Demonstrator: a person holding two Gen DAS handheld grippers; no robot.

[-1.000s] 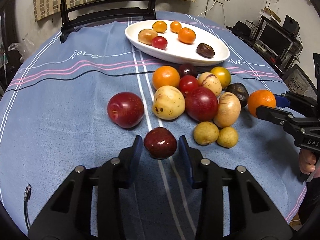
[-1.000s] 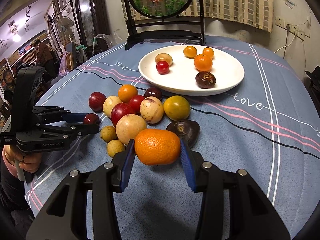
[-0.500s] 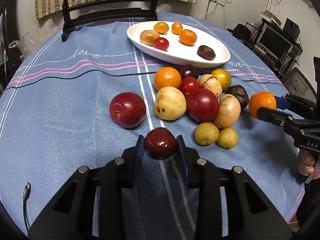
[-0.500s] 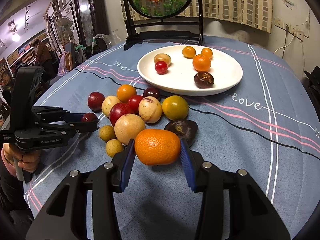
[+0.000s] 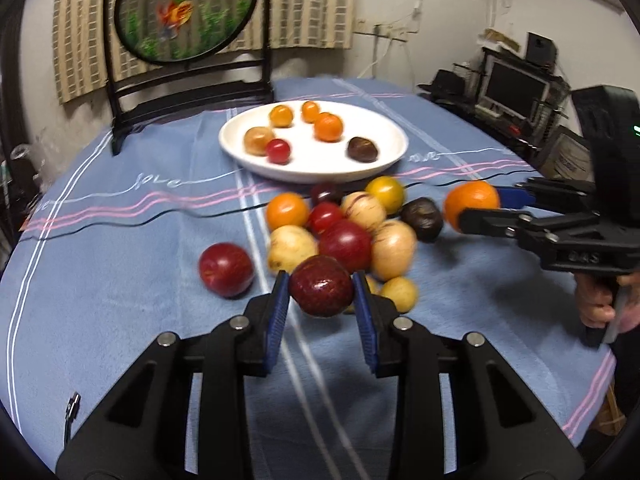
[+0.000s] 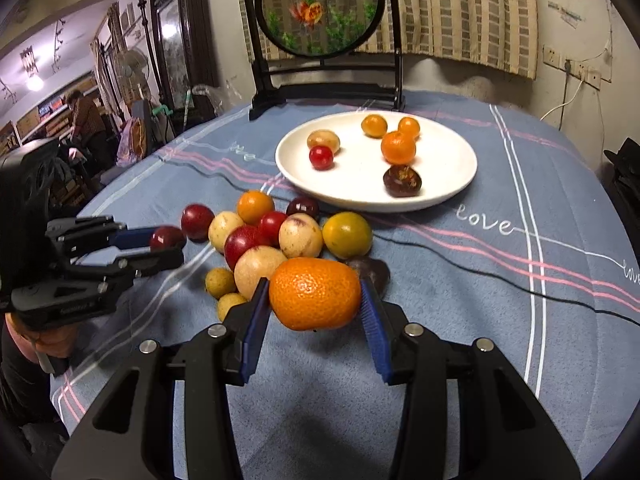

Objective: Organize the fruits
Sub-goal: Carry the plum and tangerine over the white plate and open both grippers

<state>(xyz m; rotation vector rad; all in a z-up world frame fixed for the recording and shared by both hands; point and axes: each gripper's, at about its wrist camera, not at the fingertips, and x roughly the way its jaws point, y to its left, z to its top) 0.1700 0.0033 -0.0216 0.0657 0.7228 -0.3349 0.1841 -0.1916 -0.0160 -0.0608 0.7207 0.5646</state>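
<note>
Nearest the left wrist camera, the left tongs (image 5: 321, 292) are gripping a dark red plum (image 5: 321, 290), their blue pads (image 5: 280, 300) pressing on either side of it; the jaws have just been closing onto it. The fruit seems to be hanging clear of the blue cloth of the desk (image 5: 120, 280), though the blur makes that hard to judge.

In the right wrist view, the right tongs (image 6: 316, 294) are clamping a large orange (image 6: 315, 293) between their pads, and it too is sitting above the cloth.

Just beyond both pairs, a heap of loose fruit (image 6: 280, 236) is lying on the desk: red, yellow, orange and one dark piece, most of them touching. A single red plum (image 5: 226, 268) is resting apart from the heap, at about ten o'clock from the left tongs.

Farther off, toward twelve o'clock, a white plate (image 6: 448, 184) is holding six pieces: three small oranges, a pale fruit, a small red one and a dark brown one (image 6: 402, 181).

At the far edge of the desk, a round framed fish picture (image 6: 318, 8) is standing on a black stand.
</note>
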